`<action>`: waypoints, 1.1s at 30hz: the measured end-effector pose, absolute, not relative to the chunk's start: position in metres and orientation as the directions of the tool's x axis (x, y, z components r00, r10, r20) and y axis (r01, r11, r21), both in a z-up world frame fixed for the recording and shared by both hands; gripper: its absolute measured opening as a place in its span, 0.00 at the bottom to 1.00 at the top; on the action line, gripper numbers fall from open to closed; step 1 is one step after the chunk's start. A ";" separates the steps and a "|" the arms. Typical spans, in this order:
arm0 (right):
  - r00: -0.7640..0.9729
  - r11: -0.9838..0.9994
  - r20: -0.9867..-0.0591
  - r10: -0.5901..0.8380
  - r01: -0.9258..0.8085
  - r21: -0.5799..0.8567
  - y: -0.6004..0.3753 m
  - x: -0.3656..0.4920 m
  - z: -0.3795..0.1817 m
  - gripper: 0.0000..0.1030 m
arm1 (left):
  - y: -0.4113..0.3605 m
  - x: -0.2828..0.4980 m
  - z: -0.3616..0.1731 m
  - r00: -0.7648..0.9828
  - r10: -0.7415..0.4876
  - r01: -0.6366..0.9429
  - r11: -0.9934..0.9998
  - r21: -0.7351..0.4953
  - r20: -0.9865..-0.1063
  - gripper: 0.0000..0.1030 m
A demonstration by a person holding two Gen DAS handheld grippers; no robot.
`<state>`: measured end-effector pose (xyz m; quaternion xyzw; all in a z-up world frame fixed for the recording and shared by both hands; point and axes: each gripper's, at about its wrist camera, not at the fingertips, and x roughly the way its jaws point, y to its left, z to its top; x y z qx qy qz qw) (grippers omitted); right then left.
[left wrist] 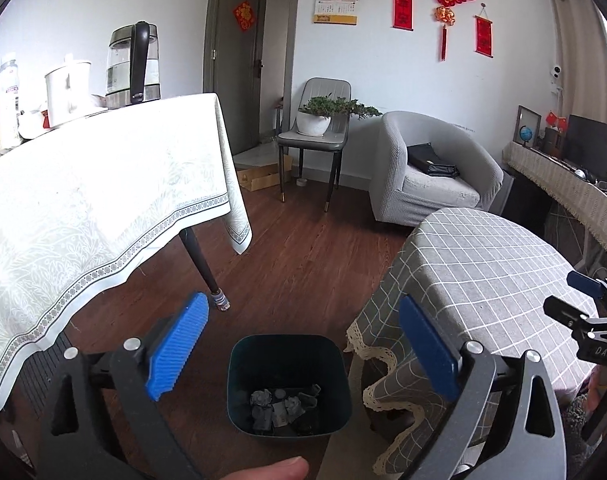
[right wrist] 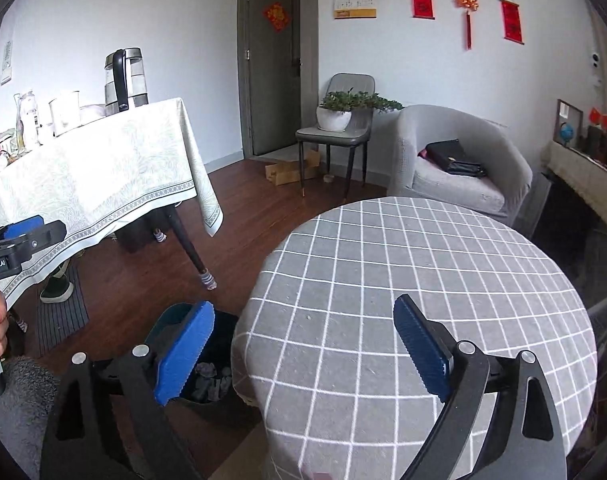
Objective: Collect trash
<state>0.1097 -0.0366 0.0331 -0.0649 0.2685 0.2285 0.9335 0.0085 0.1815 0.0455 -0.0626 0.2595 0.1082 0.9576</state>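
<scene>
A dark teal trash bin (left wrist: 289, 384) stands on the wooden floor beside the round table; crumpled grey paper trash (left wrist: 283, 404) lies at its bottom. My left gripper (left wrist: 303, 354) hovers above the bin, open, with nothing between its blue pads. My right gripper (right wrist: 307, 354) is open and empty above the round table with the grey checked cloth (right wrist: 423, 280). In the right wrist view the bin (right wrist: 207, 376) shows partly behind the left finger, down at the table's left side. The right gripper also appears at the right edge of the left wrist view.
A tall table under a white patterned cloth (left wrist: 83, 200) carries a kettle (left wrist: 133, 66) and jars at the left. Further back are a chair with a potted plant (left wrist: 319, 116), a grey armchair (left wrist: 431, 168) and a side shelf (left wrist: 563, 176). A dark mat (right wrist: 61, 312) lies on the floor.
</scene>
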 end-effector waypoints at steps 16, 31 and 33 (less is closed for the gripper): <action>0.862 0.964 -0.445 0.243 -0.267 0.007 -0.154 0.045 0.040 0.97 | 0.139 -0.028 0.014 0.847 0.132 -0.156 0.988 -0.004 -0.516 0.97; 0.848 0.951 -0.446 0.286 -0.308 0.024 -0.145 0.042 0.026 0.97 | 0.139 -0.028 0.009 0.835 0.155 -0.192 0.981 -0.016 -0.528 0.97; 0.845 0.947 -0.445 0.296 -0.322 0.019 -0.144 0.041 0.026 0.97 | 0.137 -0.028 0.008 0.831 0.162 -0.195 0.981 -0.006 -0.532 0.97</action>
